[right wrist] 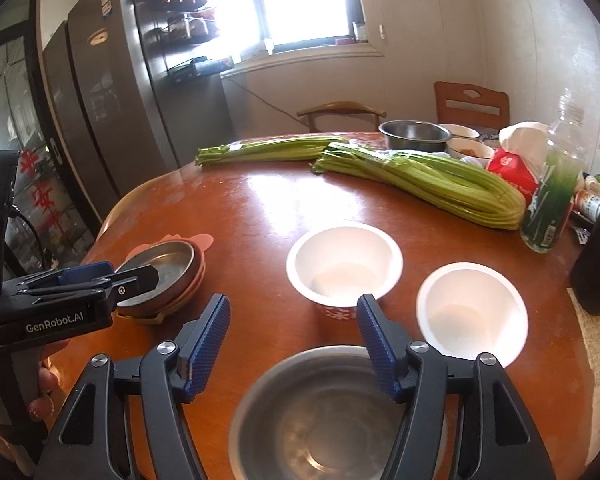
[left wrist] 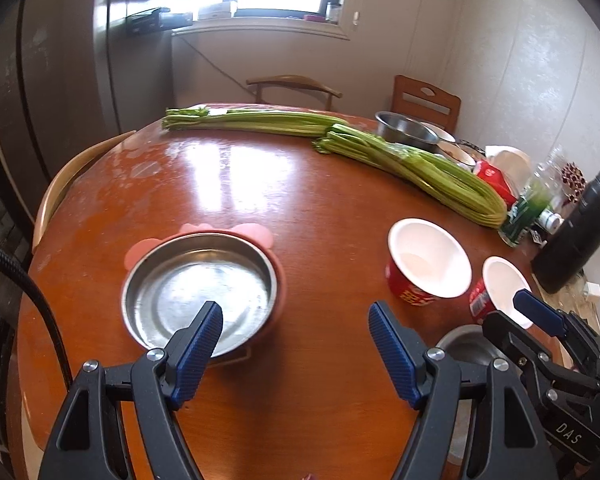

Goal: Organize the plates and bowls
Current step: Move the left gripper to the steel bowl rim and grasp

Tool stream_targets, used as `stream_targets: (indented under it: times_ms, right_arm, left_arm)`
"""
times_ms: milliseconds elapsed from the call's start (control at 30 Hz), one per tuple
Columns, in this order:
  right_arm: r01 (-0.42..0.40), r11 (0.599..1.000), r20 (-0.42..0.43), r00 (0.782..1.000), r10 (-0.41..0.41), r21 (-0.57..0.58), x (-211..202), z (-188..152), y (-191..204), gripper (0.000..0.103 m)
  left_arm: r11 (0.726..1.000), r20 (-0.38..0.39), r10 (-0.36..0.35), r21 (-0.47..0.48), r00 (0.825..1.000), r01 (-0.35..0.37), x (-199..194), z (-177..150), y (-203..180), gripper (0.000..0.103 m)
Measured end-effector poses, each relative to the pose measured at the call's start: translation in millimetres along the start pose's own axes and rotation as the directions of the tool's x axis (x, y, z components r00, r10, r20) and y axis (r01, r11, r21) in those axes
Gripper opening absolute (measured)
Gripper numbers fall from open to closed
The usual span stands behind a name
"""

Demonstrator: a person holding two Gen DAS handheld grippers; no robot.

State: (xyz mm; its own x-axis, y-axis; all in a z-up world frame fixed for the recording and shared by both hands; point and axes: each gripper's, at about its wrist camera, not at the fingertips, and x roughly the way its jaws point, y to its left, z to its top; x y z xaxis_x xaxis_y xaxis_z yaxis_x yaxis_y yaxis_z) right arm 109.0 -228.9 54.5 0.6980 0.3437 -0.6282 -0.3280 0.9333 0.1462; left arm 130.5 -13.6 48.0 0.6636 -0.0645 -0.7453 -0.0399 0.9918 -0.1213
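A shallow steel plate (left wrist: pixel 198 286) sits in a pink-brown animal-shaped dish (left wrist: pixel 220 234) on the wooden table (left wrist: pixel 308 208). My left gripper (left wrist: pixel 296 322) is open and empty, its left finger over the plate's near rim. Two red paper bowls with white insides stand to the right, one larger (left wrist: pixel 428 262) and one nearer the edge (left wrist: pixel 504 286). A steel bowl (right wrist: pixel 324 412) lies under my right gripper (right wrist: pixel 294 320), which is open and empty just above its far rim. The paper bowls (right wrist: pixel 344 258) (right wrist: pixel 472 312) stand just beyond it. The steel plate (right wrist: pixel 162 266) shows at left behind the left gripper's body.
Two celery bunches (left wrist: pixel 412 164) (left wrist: pixel 252 120) lie across the far table. A steel bowl (left wrist: pixel 406 130), small bowls, a tissue pack (right wrist: pixel 512 168), a green bottle (right wrist: pixel 552 196) and a black flask (left wrist: pixel 580 232) crowd the right side. Chairs stand behind the table, a fridge at left.
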Motion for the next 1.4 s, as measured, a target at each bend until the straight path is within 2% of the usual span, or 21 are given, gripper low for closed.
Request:
stream_targets:
  times_ms: [233,567,900,1400]
  right_arm:
    - [0.029,1.000,0.003,1.000,-0.029,0.009,-12.5,-7.5,-17.5,0.070]
    - [0.081,0.996,0.008,0.997,-0.081,0.029,-32.5,-18.8,-39.6,0.070]
    - [0.110,0.993,-0.049,0.993,-0.108,0.039,-35.2,-43.6,-55.4,0.071]
    - [0.119,0.993,-0.152,0.982,-0.115,0.017,-21.5,-85.5,-61.1,0.071]
  left_arm:
    - [0.998,-0.003,-0.040,0.040,0.999,0.040,-0.4,-6.3,-29.9,0.075]
    - [0.994,-0.007,-0.069,0.081,0.998,0.069,-1.2,-14.6,-54.0,0.075]
    - [0.988,-0.065,-0.095,0.116,0.993,0.102,16.0,-32.3,-78.6,0.075]
    - [0.980,-0.166,-0.143,0.116,0.976,0.163,46.8,-59.8,-92.5,0.075]
